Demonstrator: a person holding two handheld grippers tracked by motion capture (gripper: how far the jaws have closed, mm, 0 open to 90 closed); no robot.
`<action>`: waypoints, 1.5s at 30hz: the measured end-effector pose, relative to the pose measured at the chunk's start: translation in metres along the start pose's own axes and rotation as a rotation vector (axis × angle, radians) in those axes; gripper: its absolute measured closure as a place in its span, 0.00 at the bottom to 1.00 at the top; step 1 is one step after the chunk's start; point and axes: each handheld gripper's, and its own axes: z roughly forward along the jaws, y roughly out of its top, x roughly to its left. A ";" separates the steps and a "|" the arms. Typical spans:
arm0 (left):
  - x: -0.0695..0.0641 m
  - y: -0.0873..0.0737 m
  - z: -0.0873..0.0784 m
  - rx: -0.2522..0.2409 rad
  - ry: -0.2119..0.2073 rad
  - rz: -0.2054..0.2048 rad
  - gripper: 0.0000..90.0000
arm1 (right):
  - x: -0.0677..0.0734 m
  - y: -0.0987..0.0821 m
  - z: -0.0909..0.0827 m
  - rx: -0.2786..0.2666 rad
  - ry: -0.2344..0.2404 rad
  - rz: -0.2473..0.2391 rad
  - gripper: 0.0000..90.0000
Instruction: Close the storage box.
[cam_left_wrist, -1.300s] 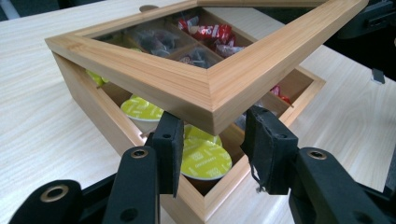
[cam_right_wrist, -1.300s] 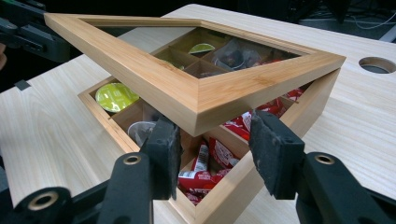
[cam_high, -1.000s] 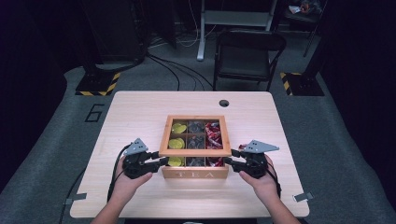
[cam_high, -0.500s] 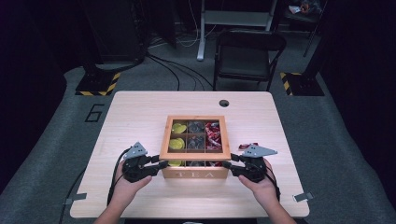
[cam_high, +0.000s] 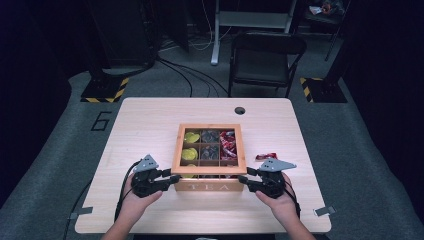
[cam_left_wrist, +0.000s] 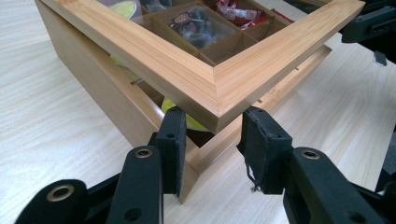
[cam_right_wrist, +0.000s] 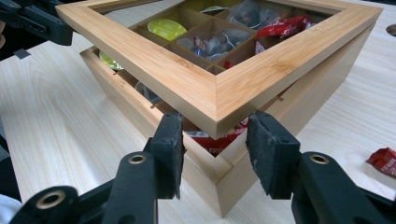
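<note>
On the table, bamboo tea box (cam_high: 209, 186) has glass-paned lid (cam_left_wrist: 219, 88) ajar.

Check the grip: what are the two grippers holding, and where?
The tea box lid, raised: left gripper on its front-left corner, right gripper at its front-right corner.

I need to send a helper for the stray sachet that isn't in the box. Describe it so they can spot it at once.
Start at the wooden tea box in the middle of the table. On the bare tabletop beside its right wall, just beyond the right gripper, lies a small red sachet. It is the sole packet outside the box; the other red ones sit in compartments under the windowed lid.
</note>
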 end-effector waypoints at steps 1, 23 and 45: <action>0.000 -0.001 0.000 0.004 -0.002 -0.003 0.68 | 0.000 -0.001 0.000 -0.001 0.000 -0.001 0.63; 0.001 -0.010 0.000 0.031 -0.004 -0.016 0.68 | 0.000 -0.009 0.002 0.046 0.006 0.002 0.62; 0.014 -0.013 -0.014 -0.010 0.043 -0.057 0.59 | -0.016 -0.013 -0.011 -0.005 -0.029 0.063 0.57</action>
